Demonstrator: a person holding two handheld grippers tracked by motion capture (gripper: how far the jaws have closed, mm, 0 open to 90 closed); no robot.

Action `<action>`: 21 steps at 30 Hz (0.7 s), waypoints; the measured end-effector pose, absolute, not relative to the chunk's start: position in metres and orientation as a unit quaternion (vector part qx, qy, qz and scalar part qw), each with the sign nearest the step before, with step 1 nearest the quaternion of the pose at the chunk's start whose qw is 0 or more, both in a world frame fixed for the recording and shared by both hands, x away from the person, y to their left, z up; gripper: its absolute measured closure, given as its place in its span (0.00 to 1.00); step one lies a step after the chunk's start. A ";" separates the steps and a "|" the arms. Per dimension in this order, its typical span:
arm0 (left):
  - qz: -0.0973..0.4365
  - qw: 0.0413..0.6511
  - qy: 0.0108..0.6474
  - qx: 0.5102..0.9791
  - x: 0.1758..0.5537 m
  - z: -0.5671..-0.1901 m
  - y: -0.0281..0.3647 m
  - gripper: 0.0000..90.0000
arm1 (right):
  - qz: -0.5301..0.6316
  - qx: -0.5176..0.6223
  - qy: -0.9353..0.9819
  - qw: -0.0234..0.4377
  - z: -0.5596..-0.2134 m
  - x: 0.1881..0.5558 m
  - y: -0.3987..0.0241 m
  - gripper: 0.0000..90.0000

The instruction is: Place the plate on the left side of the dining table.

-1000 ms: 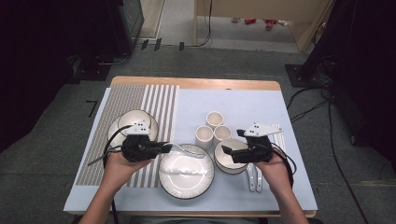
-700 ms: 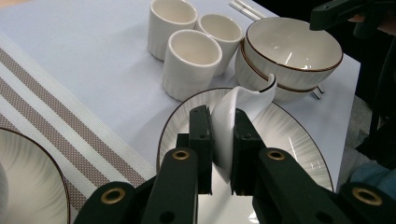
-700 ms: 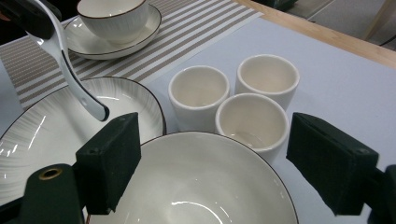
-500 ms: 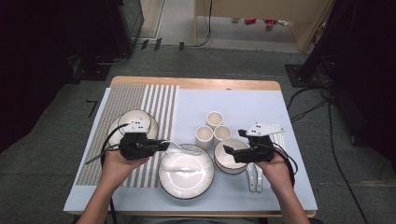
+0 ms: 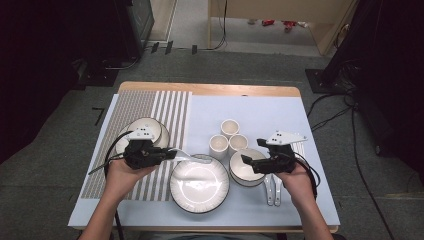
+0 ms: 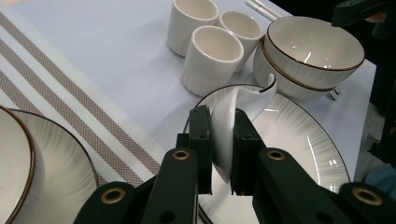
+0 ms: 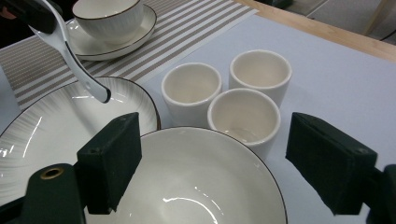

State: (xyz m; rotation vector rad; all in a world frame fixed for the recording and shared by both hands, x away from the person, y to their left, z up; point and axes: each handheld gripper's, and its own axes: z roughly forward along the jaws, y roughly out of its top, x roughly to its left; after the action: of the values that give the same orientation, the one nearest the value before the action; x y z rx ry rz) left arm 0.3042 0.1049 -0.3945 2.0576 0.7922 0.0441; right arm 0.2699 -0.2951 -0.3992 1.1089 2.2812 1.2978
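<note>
White ceramic spoon (image 6: 233,116): we see it clamped by its handle between the 2 black jaws of the left gripper (image 6: 219,135), its curved end raised over the near rim of the large ribbed plate (image 6: 299,135). In the high view the spoon (image 5: 192,157) reaches from the left gripper (image 5: 167,154) toward the plate's upper left edge (image 5: 176,186); whether it touches the rim we cannot tell.

The right gripper (image 7: 212,161) stands with its jaws wide apart over the brown-rimmed bowl (image 7: 187,186), nothing between its pads. In the high view it (image 5: 245,161) hovers at that bowl (image 5: 240,172), which appears to be the upper of 2 stacked bowls.

3 handleless white cups (image 5: 227,137) stand close together just behind the plate and bowl. A further bowl on a saucer (image 5: 150,131) rests on the striped placemat (image 5: 170,107) at the left. What may be 2 pale utensils (image 5: 272,190) lie beside the right hand (image 5: 295,177).
</note>
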 end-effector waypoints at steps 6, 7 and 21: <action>0.023 0.450 0.328 0.830 0.306 -0.395 0.110 0.93 | 0.449 0.391 0.790 0.147 -0.400 0.270 -0.299 0.20; 0.024 0.450 0.329 0.830 0.307 -0.395 0.111 0.93 | 0.449 0.392 0.789 0.147 -0.400 0.271 -0.300 0.20; 0.034 0.448 0.346 0.824 0.310 -0.397 0.123 0.93 | 0.448 0.399 0.786 0.149 -0.402 0.272 -0.307 0.21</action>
State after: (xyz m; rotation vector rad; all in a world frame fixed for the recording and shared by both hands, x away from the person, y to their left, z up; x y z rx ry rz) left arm 0.3105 0.1230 -0.3966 2.0387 0.8551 0.0842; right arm 0.2724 -0.3067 -0.4022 1.1468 2.2591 1.2885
